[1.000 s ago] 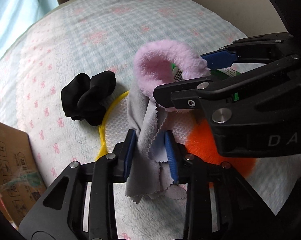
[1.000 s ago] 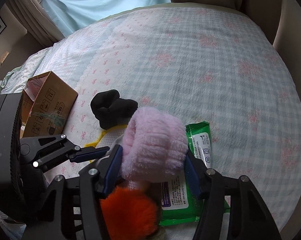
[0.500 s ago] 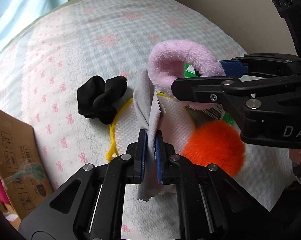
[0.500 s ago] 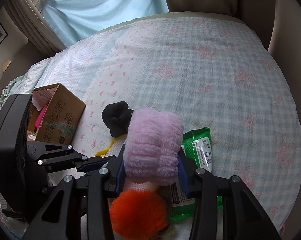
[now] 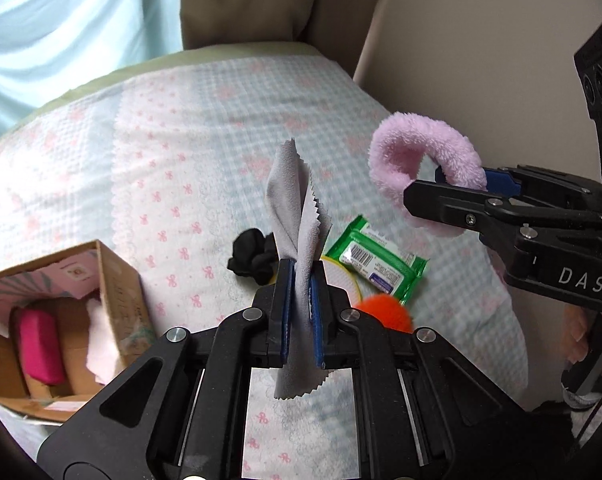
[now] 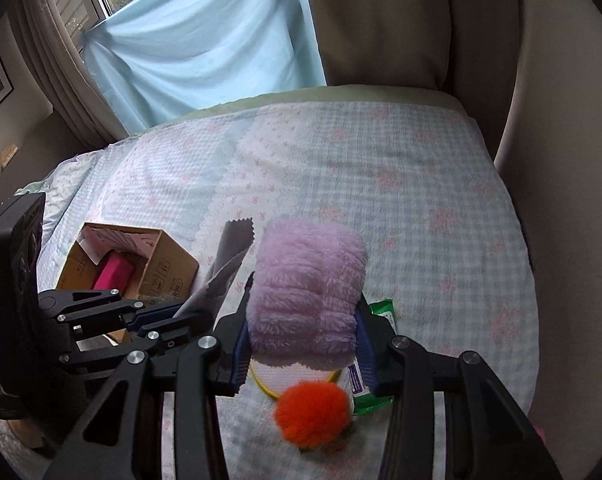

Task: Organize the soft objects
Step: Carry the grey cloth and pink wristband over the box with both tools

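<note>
Left gripper point(image 5: 299, 316) jaws pinching grey cloth point(image 5: 293, 208), its ends hanging past both sides. Right gripper point(image 6: 303, 344) jaws clamped on pink fluffy band point(image 6: 307, 292). Below: orange pompom point(image 6: 312, 414), wipes pack point(image 5: 375, 266), probably black scrunchie point(image 5: 251, 258), on bed point(image 6: 421, 200).

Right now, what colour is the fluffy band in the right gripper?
Pale pink: the fluffy band shows best in the right wrist view, clamped by the right gripper.

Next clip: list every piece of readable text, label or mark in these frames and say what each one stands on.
"DAS": white letters on the black body of the right tongs, cut off by the picture's edge.
Barcode and print on the green wipes pack: too small to read.
Printed symbols on the cardboard box: too blurred to read.
Nothing else carries text.
</note>
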Demonstrator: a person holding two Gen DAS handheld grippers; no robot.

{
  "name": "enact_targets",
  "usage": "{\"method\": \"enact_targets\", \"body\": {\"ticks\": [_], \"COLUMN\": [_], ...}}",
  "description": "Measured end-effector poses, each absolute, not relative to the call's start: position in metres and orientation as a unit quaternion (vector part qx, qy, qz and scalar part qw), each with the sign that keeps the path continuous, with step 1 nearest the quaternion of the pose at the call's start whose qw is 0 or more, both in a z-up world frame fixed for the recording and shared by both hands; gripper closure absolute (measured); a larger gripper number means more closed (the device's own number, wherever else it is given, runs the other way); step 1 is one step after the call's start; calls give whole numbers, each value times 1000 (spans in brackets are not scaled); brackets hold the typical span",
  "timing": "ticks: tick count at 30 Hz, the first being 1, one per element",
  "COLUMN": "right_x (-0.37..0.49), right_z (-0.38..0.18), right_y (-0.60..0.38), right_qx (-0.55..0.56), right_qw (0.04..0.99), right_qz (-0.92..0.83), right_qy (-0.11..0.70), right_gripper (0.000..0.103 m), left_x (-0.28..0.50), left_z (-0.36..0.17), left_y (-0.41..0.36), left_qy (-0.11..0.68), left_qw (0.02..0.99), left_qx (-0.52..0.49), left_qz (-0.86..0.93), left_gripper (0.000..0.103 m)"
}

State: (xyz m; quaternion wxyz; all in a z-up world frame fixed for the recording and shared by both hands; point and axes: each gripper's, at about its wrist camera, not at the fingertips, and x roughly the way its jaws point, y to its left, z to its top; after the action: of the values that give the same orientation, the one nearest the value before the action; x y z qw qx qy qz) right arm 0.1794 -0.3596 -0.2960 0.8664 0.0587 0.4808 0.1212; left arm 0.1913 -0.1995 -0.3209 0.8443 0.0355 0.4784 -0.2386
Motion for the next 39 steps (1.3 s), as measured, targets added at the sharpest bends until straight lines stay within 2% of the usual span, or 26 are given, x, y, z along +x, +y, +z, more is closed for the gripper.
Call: {"method": "enact_targets", "body": {"ticks": [10, 19, 28, 39], "right_x": [167, 163, 166, 175], "right_z": [-171, -116, -116, -166], "right_y": [-308, -230, -135, -36], "right_qx": [38, 16, 33, 85], "right_qw": [887, 896, 889, 866], "right_qz": [122, 145, 136, 60], "right_qy": [444, 419, 437, 488], "right_gripper": [63, 63, 63, 63], "left_x": [184, 178, 186, 223], "left_z": [-198, -151, -160, -228], "left_y": [-123, -28, 79, 164], "left_qy": [434, 416, 441, 510], "left_qw": [883, 898, 886, 843], "left_qx": [-19, -49, -44, 0], "left_qz": [-180, -135, -136, -170], "left_gripper": [96, 96, 96, 96]}}
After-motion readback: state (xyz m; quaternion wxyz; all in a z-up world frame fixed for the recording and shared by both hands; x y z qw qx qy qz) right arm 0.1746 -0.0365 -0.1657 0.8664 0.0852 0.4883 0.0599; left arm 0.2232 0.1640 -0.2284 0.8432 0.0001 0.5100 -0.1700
